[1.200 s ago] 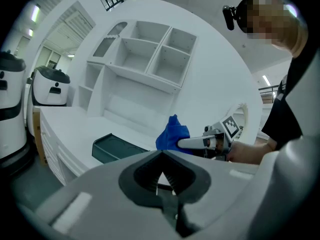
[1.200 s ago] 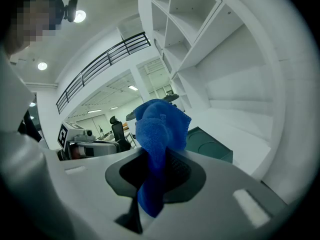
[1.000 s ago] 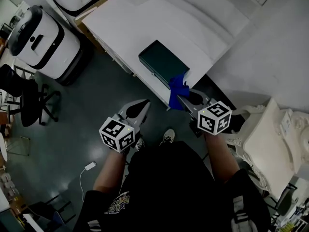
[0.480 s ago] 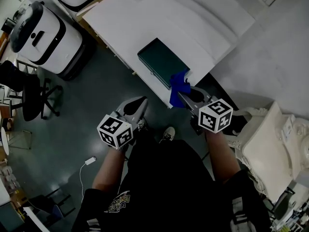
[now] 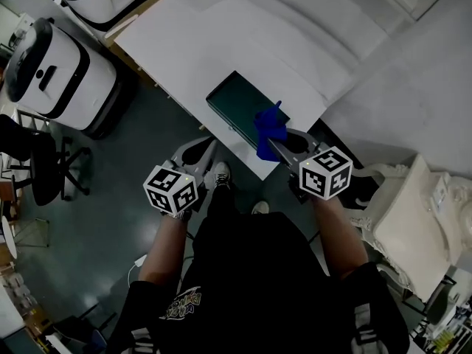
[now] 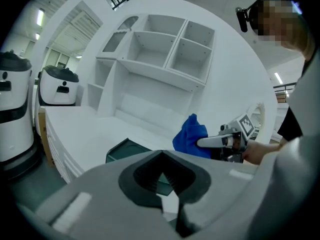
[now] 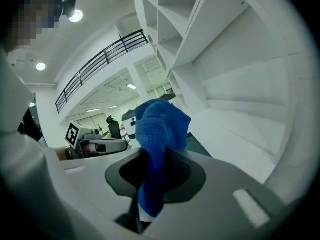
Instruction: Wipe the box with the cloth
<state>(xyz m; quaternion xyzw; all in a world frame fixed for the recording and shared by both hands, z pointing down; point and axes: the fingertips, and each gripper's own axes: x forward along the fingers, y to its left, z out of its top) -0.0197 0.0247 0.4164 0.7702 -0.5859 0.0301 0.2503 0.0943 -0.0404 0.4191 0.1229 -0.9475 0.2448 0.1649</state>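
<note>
A dark green box (image 5: 237,100) lies flat at the near edge of a white table (image 5: 221,43). My right gripper (image 5: 272,143) is shut on a bunched blue cloth (image 5: 268,126), which hangs over the box's near right end. In the right gripper view the cloth (image 7: 160,134) stands up out of the shut jaws, hiding most of the box (image 7: 198,147). My left gripper (image 5: 212,145) is shut and holds nothing; it hovers off the table's edge, left of the box's near corner. In the left gripper view the box (image 6: 124,152) lies ahead, with the cloth (image 6: 191,136) to its right.
Two white wheeled robots (image 5: 53,65) stand left of the table, and an office chair (image 5: 35,161) is on the dark floor. A white machine (image 5: 413,212) stands to my right. A white shelf unit (image 6: 160,49) rises behind the table.
Both grippers have moved forward toward the table. The cloth has gone from below the table's edge to over the box's near end.
</note>
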